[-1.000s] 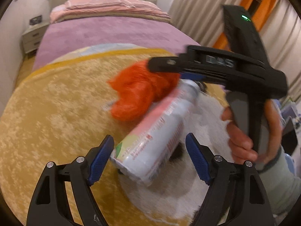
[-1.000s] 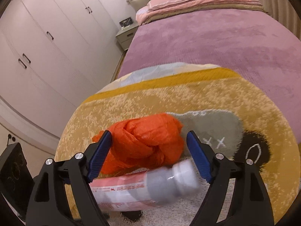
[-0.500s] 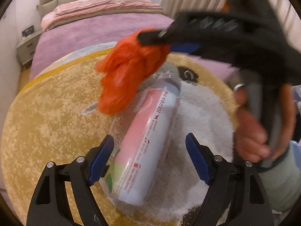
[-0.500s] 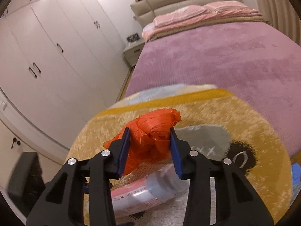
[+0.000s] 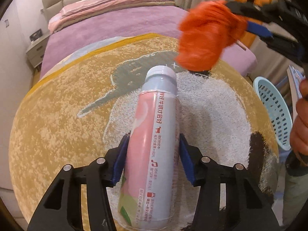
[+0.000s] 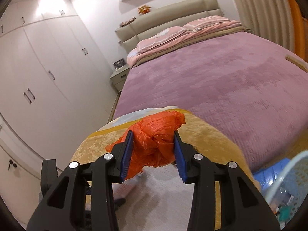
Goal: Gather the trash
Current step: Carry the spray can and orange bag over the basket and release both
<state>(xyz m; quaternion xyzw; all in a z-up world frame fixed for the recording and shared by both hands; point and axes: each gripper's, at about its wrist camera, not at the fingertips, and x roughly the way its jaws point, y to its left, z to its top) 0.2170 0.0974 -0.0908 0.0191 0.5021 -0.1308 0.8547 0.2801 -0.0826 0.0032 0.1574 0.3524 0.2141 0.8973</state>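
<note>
Already both pieces of trash are in a grip, so the picking-up looks done or nearly so; what is left, as I judge it, is carrying them to the bin and letting go.

Between the left tongs (image 5: 152, 159) lies the tall grey-and-pink plastic drink bottle with a white cap (image 5: 154, 134). The blue pads (image 5: 120, 159) sit against its sides about midway along its body and the jaws are closing on it at this moment. The bottle points straight ahead of the tongs, cap away from them, its body lying on the white shaggy part of the round yellow rug (image 5: 57, 115) beneath; it does not look lifted yet.

The right tongs (image 6: 154, 154) are clamped on the crumpled orange plastic bag (image 6: 156, 140), which bulges out above and below the pads and hangs clear of the rug. In the left wrist view that bag (image 5: 206, 36) shows blurred, up and to the right of the bottle's cap, with the right tongs (image 5: 256, 28) reaching in from the right edge.

Farther right of both tongs stands the pale blue perforated plastic basket (image 5: 277, 111), its rim also at the lower right in the right wrist view (image 6: 284, 171), with some items dimly visible inside. It seems the likely place for the trash. Beyond the rug, ahead of the tongs, is the bed with a purple cover (image 6: 221, 80).
</note>
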